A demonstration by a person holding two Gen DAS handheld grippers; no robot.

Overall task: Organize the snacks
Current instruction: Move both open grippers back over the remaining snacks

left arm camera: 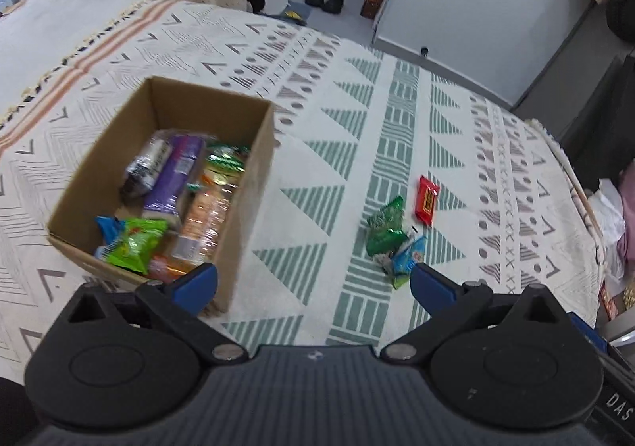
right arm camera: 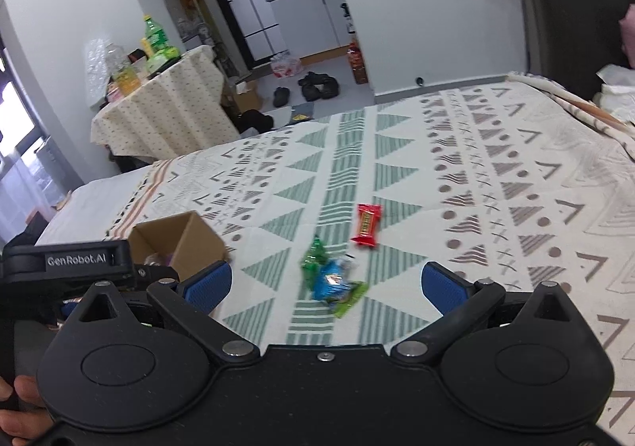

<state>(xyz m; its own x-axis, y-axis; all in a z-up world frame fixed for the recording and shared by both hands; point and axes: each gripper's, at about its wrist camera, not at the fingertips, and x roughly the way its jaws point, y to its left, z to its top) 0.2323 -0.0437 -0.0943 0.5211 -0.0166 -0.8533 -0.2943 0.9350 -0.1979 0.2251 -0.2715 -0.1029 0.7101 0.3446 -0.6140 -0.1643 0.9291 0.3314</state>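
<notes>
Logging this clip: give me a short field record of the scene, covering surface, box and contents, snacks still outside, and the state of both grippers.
surface: patterned blanket spread over a bed
box: open cardboard box, left side of blanket
box contents: several wrapped snacks, among them a purple pack and a light green pack
snacks outside: red bar lying alone; dark green packet and blue packet clustered together
left gripper: open, empty, between box and loose snacks
right gripper: open, empty, facing the cluster

Cardboard box (left arm camera: 166, 184) holding snack packets (left arm camera: 186, 192) sits on bedspread (left arm camera: 317, 152); three loose packets (left arm camera: 397, 231) lie to its right.
</notes>
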